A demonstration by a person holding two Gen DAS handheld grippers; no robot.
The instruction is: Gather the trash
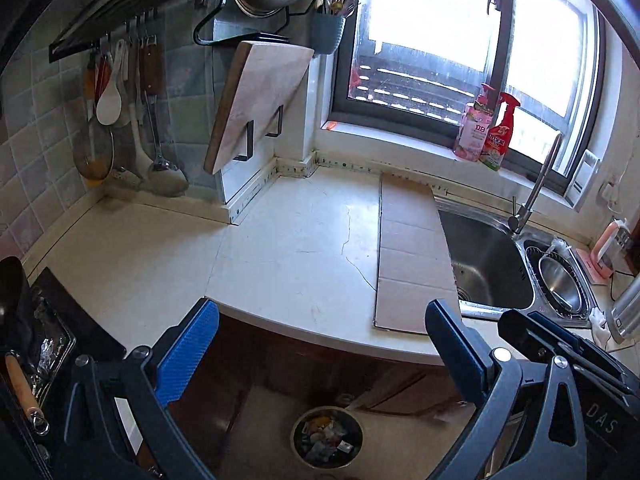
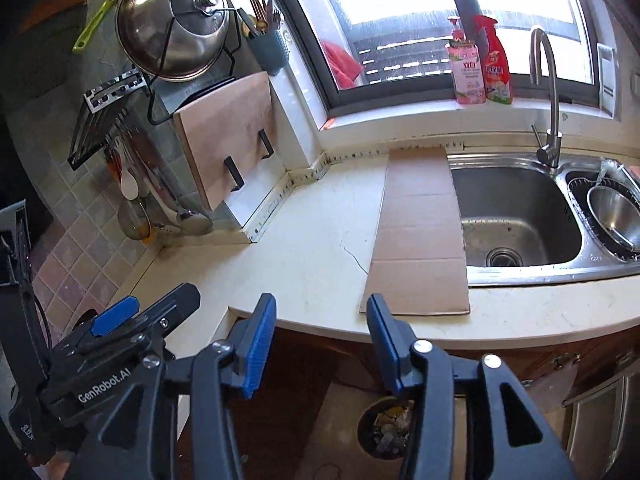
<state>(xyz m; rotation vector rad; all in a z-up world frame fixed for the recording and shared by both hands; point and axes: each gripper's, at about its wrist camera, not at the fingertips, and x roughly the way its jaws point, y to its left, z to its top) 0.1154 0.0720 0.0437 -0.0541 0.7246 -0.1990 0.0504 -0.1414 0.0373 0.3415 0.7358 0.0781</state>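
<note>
Grippers: left gripper (image 1: 322,344) agape, empty | right gripper (image 2: 322,334) parted, empty | trash bin (image 1: 327,442) below counter (image 1: 296,248)

We see the trash bin (image 1: 327,437) on the floor, below the front edge of the surface: small, round, open-topped, upright. Inside it sits the trash (image 1: 326,440), a mixed heap of crumpled scraps and wrappers (individual pieces too small to tell) filling most of the opening.
</note>
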